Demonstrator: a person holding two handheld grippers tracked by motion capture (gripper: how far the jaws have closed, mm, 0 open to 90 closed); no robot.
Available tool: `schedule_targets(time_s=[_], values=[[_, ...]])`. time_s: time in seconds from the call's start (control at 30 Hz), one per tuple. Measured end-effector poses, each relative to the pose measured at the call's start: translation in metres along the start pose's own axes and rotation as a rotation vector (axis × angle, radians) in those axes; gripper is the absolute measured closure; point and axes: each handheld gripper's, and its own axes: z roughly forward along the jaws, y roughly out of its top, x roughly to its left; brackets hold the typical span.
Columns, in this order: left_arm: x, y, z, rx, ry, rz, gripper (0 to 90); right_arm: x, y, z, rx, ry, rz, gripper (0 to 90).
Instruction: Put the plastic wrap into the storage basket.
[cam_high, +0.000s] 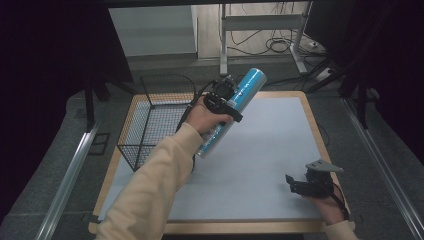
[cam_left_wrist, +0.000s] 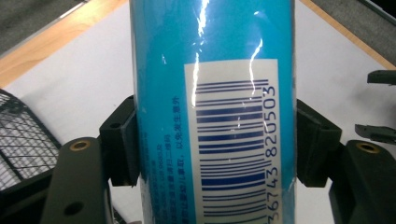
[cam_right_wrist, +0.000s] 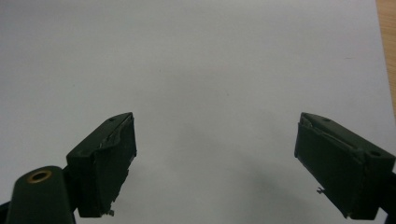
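Table (cam_high: 260, 165) with a pale mat is sitting in a dim room, cables on the floor behind; wire basket (cam_high: 150, 117) is standing at the left edge, apparently empty. Left gripper (cam_high: 222, 97) is holding the blue can (cam_high: 235, 107) tilted in the air just right of the basket, fingers (cam_left_wrist: 122, 140) clenched on its sides at the barcode; looks like a carry step, probably into the basket; next move needs clearing the near rim. Right gripper (cam_high: 311, 184) is resting low at the near right, fingers (cam_right_wrist: 109, 161) spread, holding nothing; nothing is blocking the path.

Left tool (cam_left_wrist: 215, 149) clamps blue can (cam_left_wrist: 210, 56) — barcode facing; wire basket (cam_left_wrist: 21, 140), probably, beside.
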Motion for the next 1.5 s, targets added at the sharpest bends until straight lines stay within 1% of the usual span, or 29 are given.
schedule_targets(time_s=[0.1,0.2,0.27,0.33,0.37,0.4,0.43,0.87,1.0,1.07,1.2,1.37,1.4,1.5], values=[[0.006,0.002,-0.004,-0.004,0.014,-0.006,31.4,0.001,0.000,0.000,-0.002,0.001,-0.002,13.1],[0.012,0.003,-0.008,-0.019,0.021,-0.014,31.5,0.001,0.000,-0.001,-0.002,0.002,0.000,13.1],[0.015,0.003,-0.009,-0.019,0.025,-0.017,31.5,0.000,0.000,0.000,-0.003,0.000,-0.001,13.0],[0.019,0.003,-0.011,-0.018,0.039,-0.018,31.5,0.000,0.000,0.000,-0.001,-0.001,-0.002,13.0],[0.021,0.003,-0.012,-0.018,0.037,-0.015,31.5,0.000,0.000,0.000,-0.001,-0.001,-0.002,13.1],[0.022,0.002,-0.013,-0.020,0.038,-0.023,31.5,0.000,0.000,0.000,-0.001,-0.001,-0.001,13.1],[0.024,0.002,-0.014,-0.018,0.041,-0.022,31.5,0.000,0.000,0.000,-0.001,-0.001,-0.002,13.1],[0.046,-0.006,-0.021,-0.028,0.072,-0.056,31.5,0.001,0.000,0.000,0.001,-0.005,-0.001,13.0],[0.055,-0.010,-0.020,-0.033,0.092,-0.071,31.5,0.001,0.000,0.000,0.002,-0.006,-0.006,13.1],[0.062,-0.011,-0.019,-0.031,0.097,-0.085,31.6,0.001,0.000,0.000,0.003,-0.007,-0.005,13.0],[0.074,-0.013,-0.021,-0.034,0.122,-0.112,31.6,0.001,0.000,0.000,0.003,-0.012,-0.009,13.1],[0.089,-0.016,-0.026,-0.050,0.146,-0.135,31.6,0.000,-0.001,0.001,0.008,-0.015,-0.008,13.0],[0.092,-0.017,-0.027,-0.052,0.145,-0.141,31.6,0.000,-0.001,0.001,0.010,-0.015,-0.007,13.1],[0.101,-0.021,-0.026,-0.046,0.157,-0.152,31.6,0.000,-0.001,0.001,0.011,-0.015,-0.005,13.1]])
